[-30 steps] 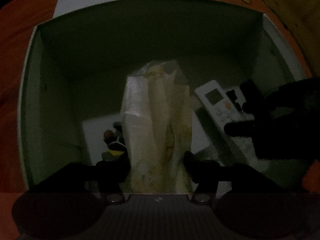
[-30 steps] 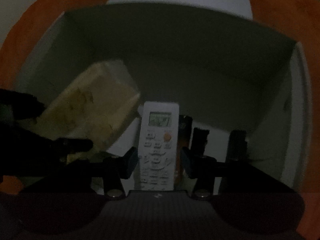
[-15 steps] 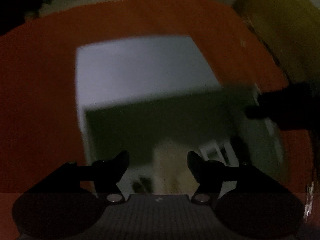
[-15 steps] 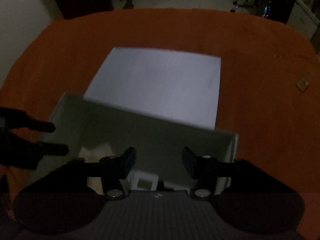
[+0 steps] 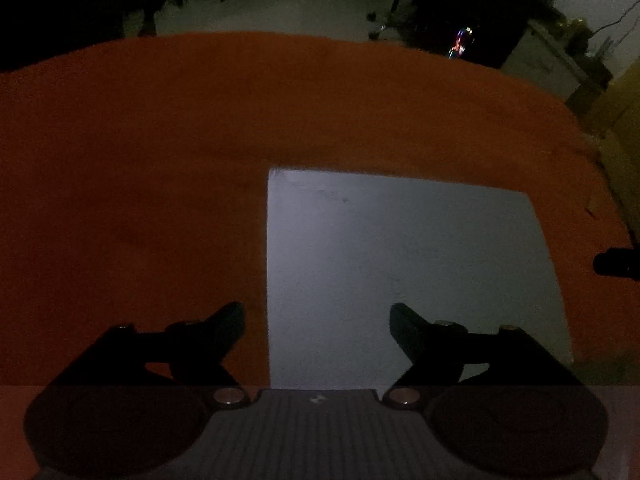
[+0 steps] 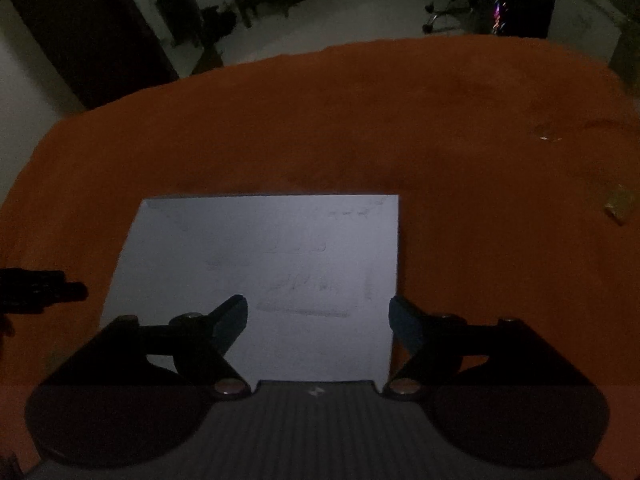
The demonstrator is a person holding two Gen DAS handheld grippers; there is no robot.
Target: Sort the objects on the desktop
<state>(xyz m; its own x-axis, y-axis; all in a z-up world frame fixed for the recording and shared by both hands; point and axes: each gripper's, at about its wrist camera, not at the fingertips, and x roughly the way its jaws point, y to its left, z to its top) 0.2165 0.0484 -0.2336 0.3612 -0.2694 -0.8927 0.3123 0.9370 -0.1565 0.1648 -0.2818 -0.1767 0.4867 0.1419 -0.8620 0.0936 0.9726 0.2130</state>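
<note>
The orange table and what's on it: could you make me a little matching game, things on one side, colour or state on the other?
Things:
1. table cloth
2. flat panel
3. left gripper
4. small scrap at the right

Descriptions:
A. pale grey-white
B. open, holding nothing
C. orange
D. yellowish

Pairs: 1-C, 2-A, 3-B, 4-D

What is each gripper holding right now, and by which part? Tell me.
Nothing is held. The left gripper and the right gripper both stand open and empty above the white panel lying on the orange tabletop.
</note>
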